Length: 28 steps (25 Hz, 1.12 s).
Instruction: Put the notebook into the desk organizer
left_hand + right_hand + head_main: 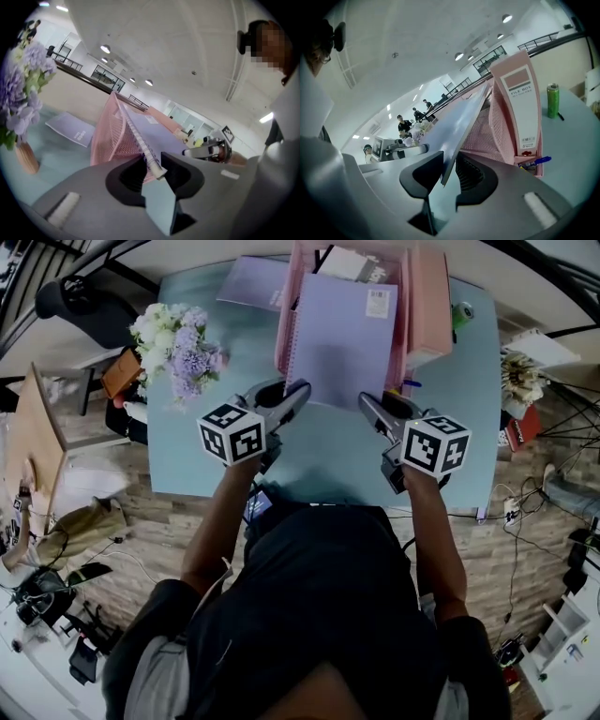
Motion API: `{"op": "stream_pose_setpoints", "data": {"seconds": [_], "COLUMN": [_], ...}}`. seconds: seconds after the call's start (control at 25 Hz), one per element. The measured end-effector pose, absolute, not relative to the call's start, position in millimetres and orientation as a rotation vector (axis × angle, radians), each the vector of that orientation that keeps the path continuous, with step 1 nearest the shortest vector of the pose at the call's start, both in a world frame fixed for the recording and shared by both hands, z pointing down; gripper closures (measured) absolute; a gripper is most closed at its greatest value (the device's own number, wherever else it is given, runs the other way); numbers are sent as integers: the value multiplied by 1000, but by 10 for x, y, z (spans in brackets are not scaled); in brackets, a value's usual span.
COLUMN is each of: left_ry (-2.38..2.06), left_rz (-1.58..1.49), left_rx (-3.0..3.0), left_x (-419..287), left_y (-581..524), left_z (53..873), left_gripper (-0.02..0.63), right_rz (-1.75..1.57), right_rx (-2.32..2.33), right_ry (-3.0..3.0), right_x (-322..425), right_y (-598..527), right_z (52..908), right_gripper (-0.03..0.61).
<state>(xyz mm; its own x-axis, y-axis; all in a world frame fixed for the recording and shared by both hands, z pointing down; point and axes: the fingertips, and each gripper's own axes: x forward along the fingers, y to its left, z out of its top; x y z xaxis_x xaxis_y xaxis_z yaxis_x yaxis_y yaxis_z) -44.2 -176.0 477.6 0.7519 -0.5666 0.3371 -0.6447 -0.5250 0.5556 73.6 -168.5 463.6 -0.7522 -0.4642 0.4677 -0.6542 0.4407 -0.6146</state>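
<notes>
A lavender spiral notebook (342,338) stands tilted on the teal table, its top leaning into the pink mesh desk organizer (286,329). My left gripper (298,395) holds its near left corner. In the left gripper view the spiral edge of the notebook (154,136) sits pinched between the jaws of my left gripper (152,171). My right gripper (370,407) is at the near right corner. In the right gripper view that corner of the notebook (459,122) lies between the pads of my right gripper (449,176), which press on it.
A second lavender notebook (251,282) lies flat at the table's back left. Flowers in a vase (173,343) stand at the left. A pink file box (431,301) stands right of the organizer, with a green can (461,313) and a blue pen (412,383) nearby.
</notes>
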Motion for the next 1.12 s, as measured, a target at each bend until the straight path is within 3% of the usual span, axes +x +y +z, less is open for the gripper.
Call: {"op": "stream_pose_setpoints", "data": {"seconds": [1.12], "left_ry": [-807], "left_rz": [259], "left_rx": [2374], "left_x": [-651], "left_y": [-1209], "left_z": [4704], "left_gripper": [457], "right_rz": [1114], "right_rx": [1109], "right_ry": [-2431], "right_x": [436], "right_y": [-1101], "right_z": [4557], "right_gripper": [497]}}
